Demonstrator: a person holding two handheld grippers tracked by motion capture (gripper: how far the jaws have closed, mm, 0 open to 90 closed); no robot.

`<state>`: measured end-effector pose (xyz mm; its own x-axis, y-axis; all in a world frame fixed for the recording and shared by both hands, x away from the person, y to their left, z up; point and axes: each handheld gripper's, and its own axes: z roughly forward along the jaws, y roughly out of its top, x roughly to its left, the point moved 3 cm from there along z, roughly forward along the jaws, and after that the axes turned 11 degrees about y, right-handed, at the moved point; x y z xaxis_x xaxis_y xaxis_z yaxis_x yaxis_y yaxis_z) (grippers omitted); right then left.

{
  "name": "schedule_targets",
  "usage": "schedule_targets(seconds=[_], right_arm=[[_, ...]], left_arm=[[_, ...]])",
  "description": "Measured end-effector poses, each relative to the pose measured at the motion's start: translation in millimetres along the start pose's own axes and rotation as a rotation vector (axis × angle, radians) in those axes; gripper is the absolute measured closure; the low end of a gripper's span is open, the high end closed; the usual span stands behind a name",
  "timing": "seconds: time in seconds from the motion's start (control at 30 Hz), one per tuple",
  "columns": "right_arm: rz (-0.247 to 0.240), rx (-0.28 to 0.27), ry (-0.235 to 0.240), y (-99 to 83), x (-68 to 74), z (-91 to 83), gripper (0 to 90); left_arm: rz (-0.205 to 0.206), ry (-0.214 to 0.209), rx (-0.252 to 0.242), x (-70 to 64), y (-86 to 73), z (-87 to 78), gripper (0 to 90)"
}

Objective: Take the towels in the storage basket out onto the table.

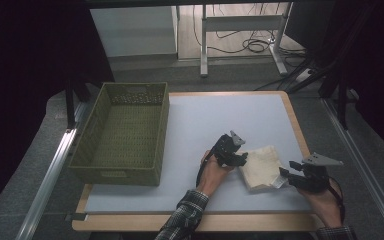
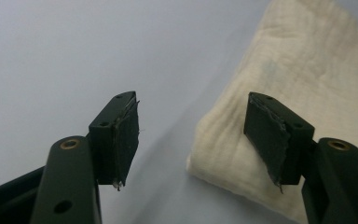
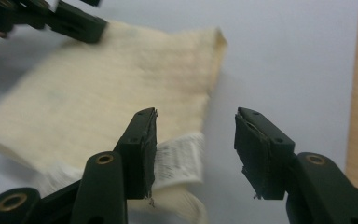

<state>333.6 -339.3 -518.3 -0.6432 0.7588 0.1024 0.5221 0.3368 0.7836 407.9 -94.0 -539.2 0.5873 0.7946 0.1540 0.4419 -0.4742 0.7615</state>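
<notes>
A folded cream cloth (image 1: 262, 167) lies on the pale blue top of the table (image 1: 205, 125), in the lower right part of the high view, between the two grippers. The left gripper (image 1: 236, 159) is at the left edge of the cloth, held by the person's left hand (image 1: 212, 175), whose checked sleeve (image 1: 182, 220) comes in from the bottom of the frame. In the left gripper view its fingers (image 2: 121, 135) stand wide open with nothing between them; the left finger is over the bare table and the right finger is over the near corner of the cloth (image 2: 298, 93), which fills the right side of that frame. I cannot tell if this finger touches the cloth. The right gripper (image 1: 286, 177) is at the lower right corner of the cloth in the high view, held by the right hand (image 1: 325, 202). In the right gripper view its fingers (image 3: 142, 149) are also wide open and hold nothing; the left finger is over the cloth (image 3: 98, 93), just above a white label (image 3: 179, 158) with small printed text at the cloth's edge, and the right finger is over the bare table. At the upper left of that frame the fingers of the left gripper (image 3: 70, 21) show at the far edge of the cloth. A green woven basket (image 1: 122, 132) stands on the left side of the table, well apart from the cloth.
</notes>
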Motion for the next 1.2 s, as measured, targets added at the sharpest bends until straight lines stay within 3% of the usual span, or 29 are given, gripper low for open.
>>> schedule_targets(seconds=[0.13, 0.27, 0.37, 0.43, 0.47, 0.53, 0.63, 0.7, 0.8, 0.87, 1.0, 1.07, 1.1, 1.13, 1.17, 1.2], right_arm=[[0.025, 0.029, -0.023, -15.8, -10.4, 1.8, 49.1], [0.053, 0.014, 0.001, -22.4, -12.7, 3.1, 49.6], [0.059, 0.007, 0.021, -19.8, -8.9, 1.6, 49.1], [0.062, 0.002, 0.038, -18.6, -6.4, 1.3, 49.0], [0.058, 0.016, 0.065, -17.4, -1.2, 2.1, 48.7], [0.048, 0.041, 0.071, -18.0, 3.1, 4.1, 48.3], [0.060, 0.070, 0.083, -22.1, 4.4, 8.3, 47.8], [0.080, 0.059, 0.092, -23.7, 3.5, 7.9, 47.8], [0.079, 0.070, 0.073, -23.2, 6.6, 8.7, 48.6], [0.078, 0.076, 0.067, -22.8, 7.8, 9.1, 50.7], [0.111, 0.082, 0.122, -22.7, 14.1, 10.0, 76.9], [0.123, 0.076, 0.136, -23.1, 14.4, 10.5, 78.6], [0.139, 0.072, 0.151, -23.6, 13.4, 10.3, 80.6], [0.139, 0.072, 0.151, -23.6, 13.4, 10.3, 80.6], [0.149, 0.070, 0.157, -23.6, 13.1, 10.2, 81.5], [0.149, 0.070, 0.157, -23.6, 13.1, 10.2, 81.5]], left_arm=[[0.014, 0.010, 0.019, -2.3, -4.1, 7.3, 35.2], [0.002, 0.000, 0.026, -1.7, -4.9, 9.9, 34.4], [0.002, 0.002, 0.012, -0.9, -3.5, 6.1, 33.9], [-0.020, -0.009, -0.005, 1.9, -1.4, -0.1, 33.9], [-0.033, -0.009, -0.014, 6.2, 0.1, -6.4, 34.1], [-0.040, -0.005, -0.016, 8.6, 0.2, -8.7, 36.1], [-0.065, -0.043, 0.007, 15.8, -5.8, -11.0, 41.4], [-0.071, -0.067, 0.026, 16.4, -10.9, -8.3, 43.0], [-0.081, -0.081, 0.042, 16.4, -14.6, -4.4, 43.2], [-0.088, -0.095, 0.054, 16.4, -16.6, -1.3, 44.7], [-0.115, -0.142, 0.073, 14.2, -17.4, 1.5, 50.8], [-0.119, -0.149, 0.076, 13.7, -17.4, 1.2, 56.6], [-0.129, -0.180, 0.087, 12.7, -16.6, 0.9, 61.3], [-0.129, -0.180, 0.087, 12.7, -16.6, 0.9, 68.8], [-0.132, -0.218, 0.089, 11.8, -16.3, 1.0, 77.2], [-0.134, -0.231, 0.086, 11.0, -16.3, 1.2, 77.2]])
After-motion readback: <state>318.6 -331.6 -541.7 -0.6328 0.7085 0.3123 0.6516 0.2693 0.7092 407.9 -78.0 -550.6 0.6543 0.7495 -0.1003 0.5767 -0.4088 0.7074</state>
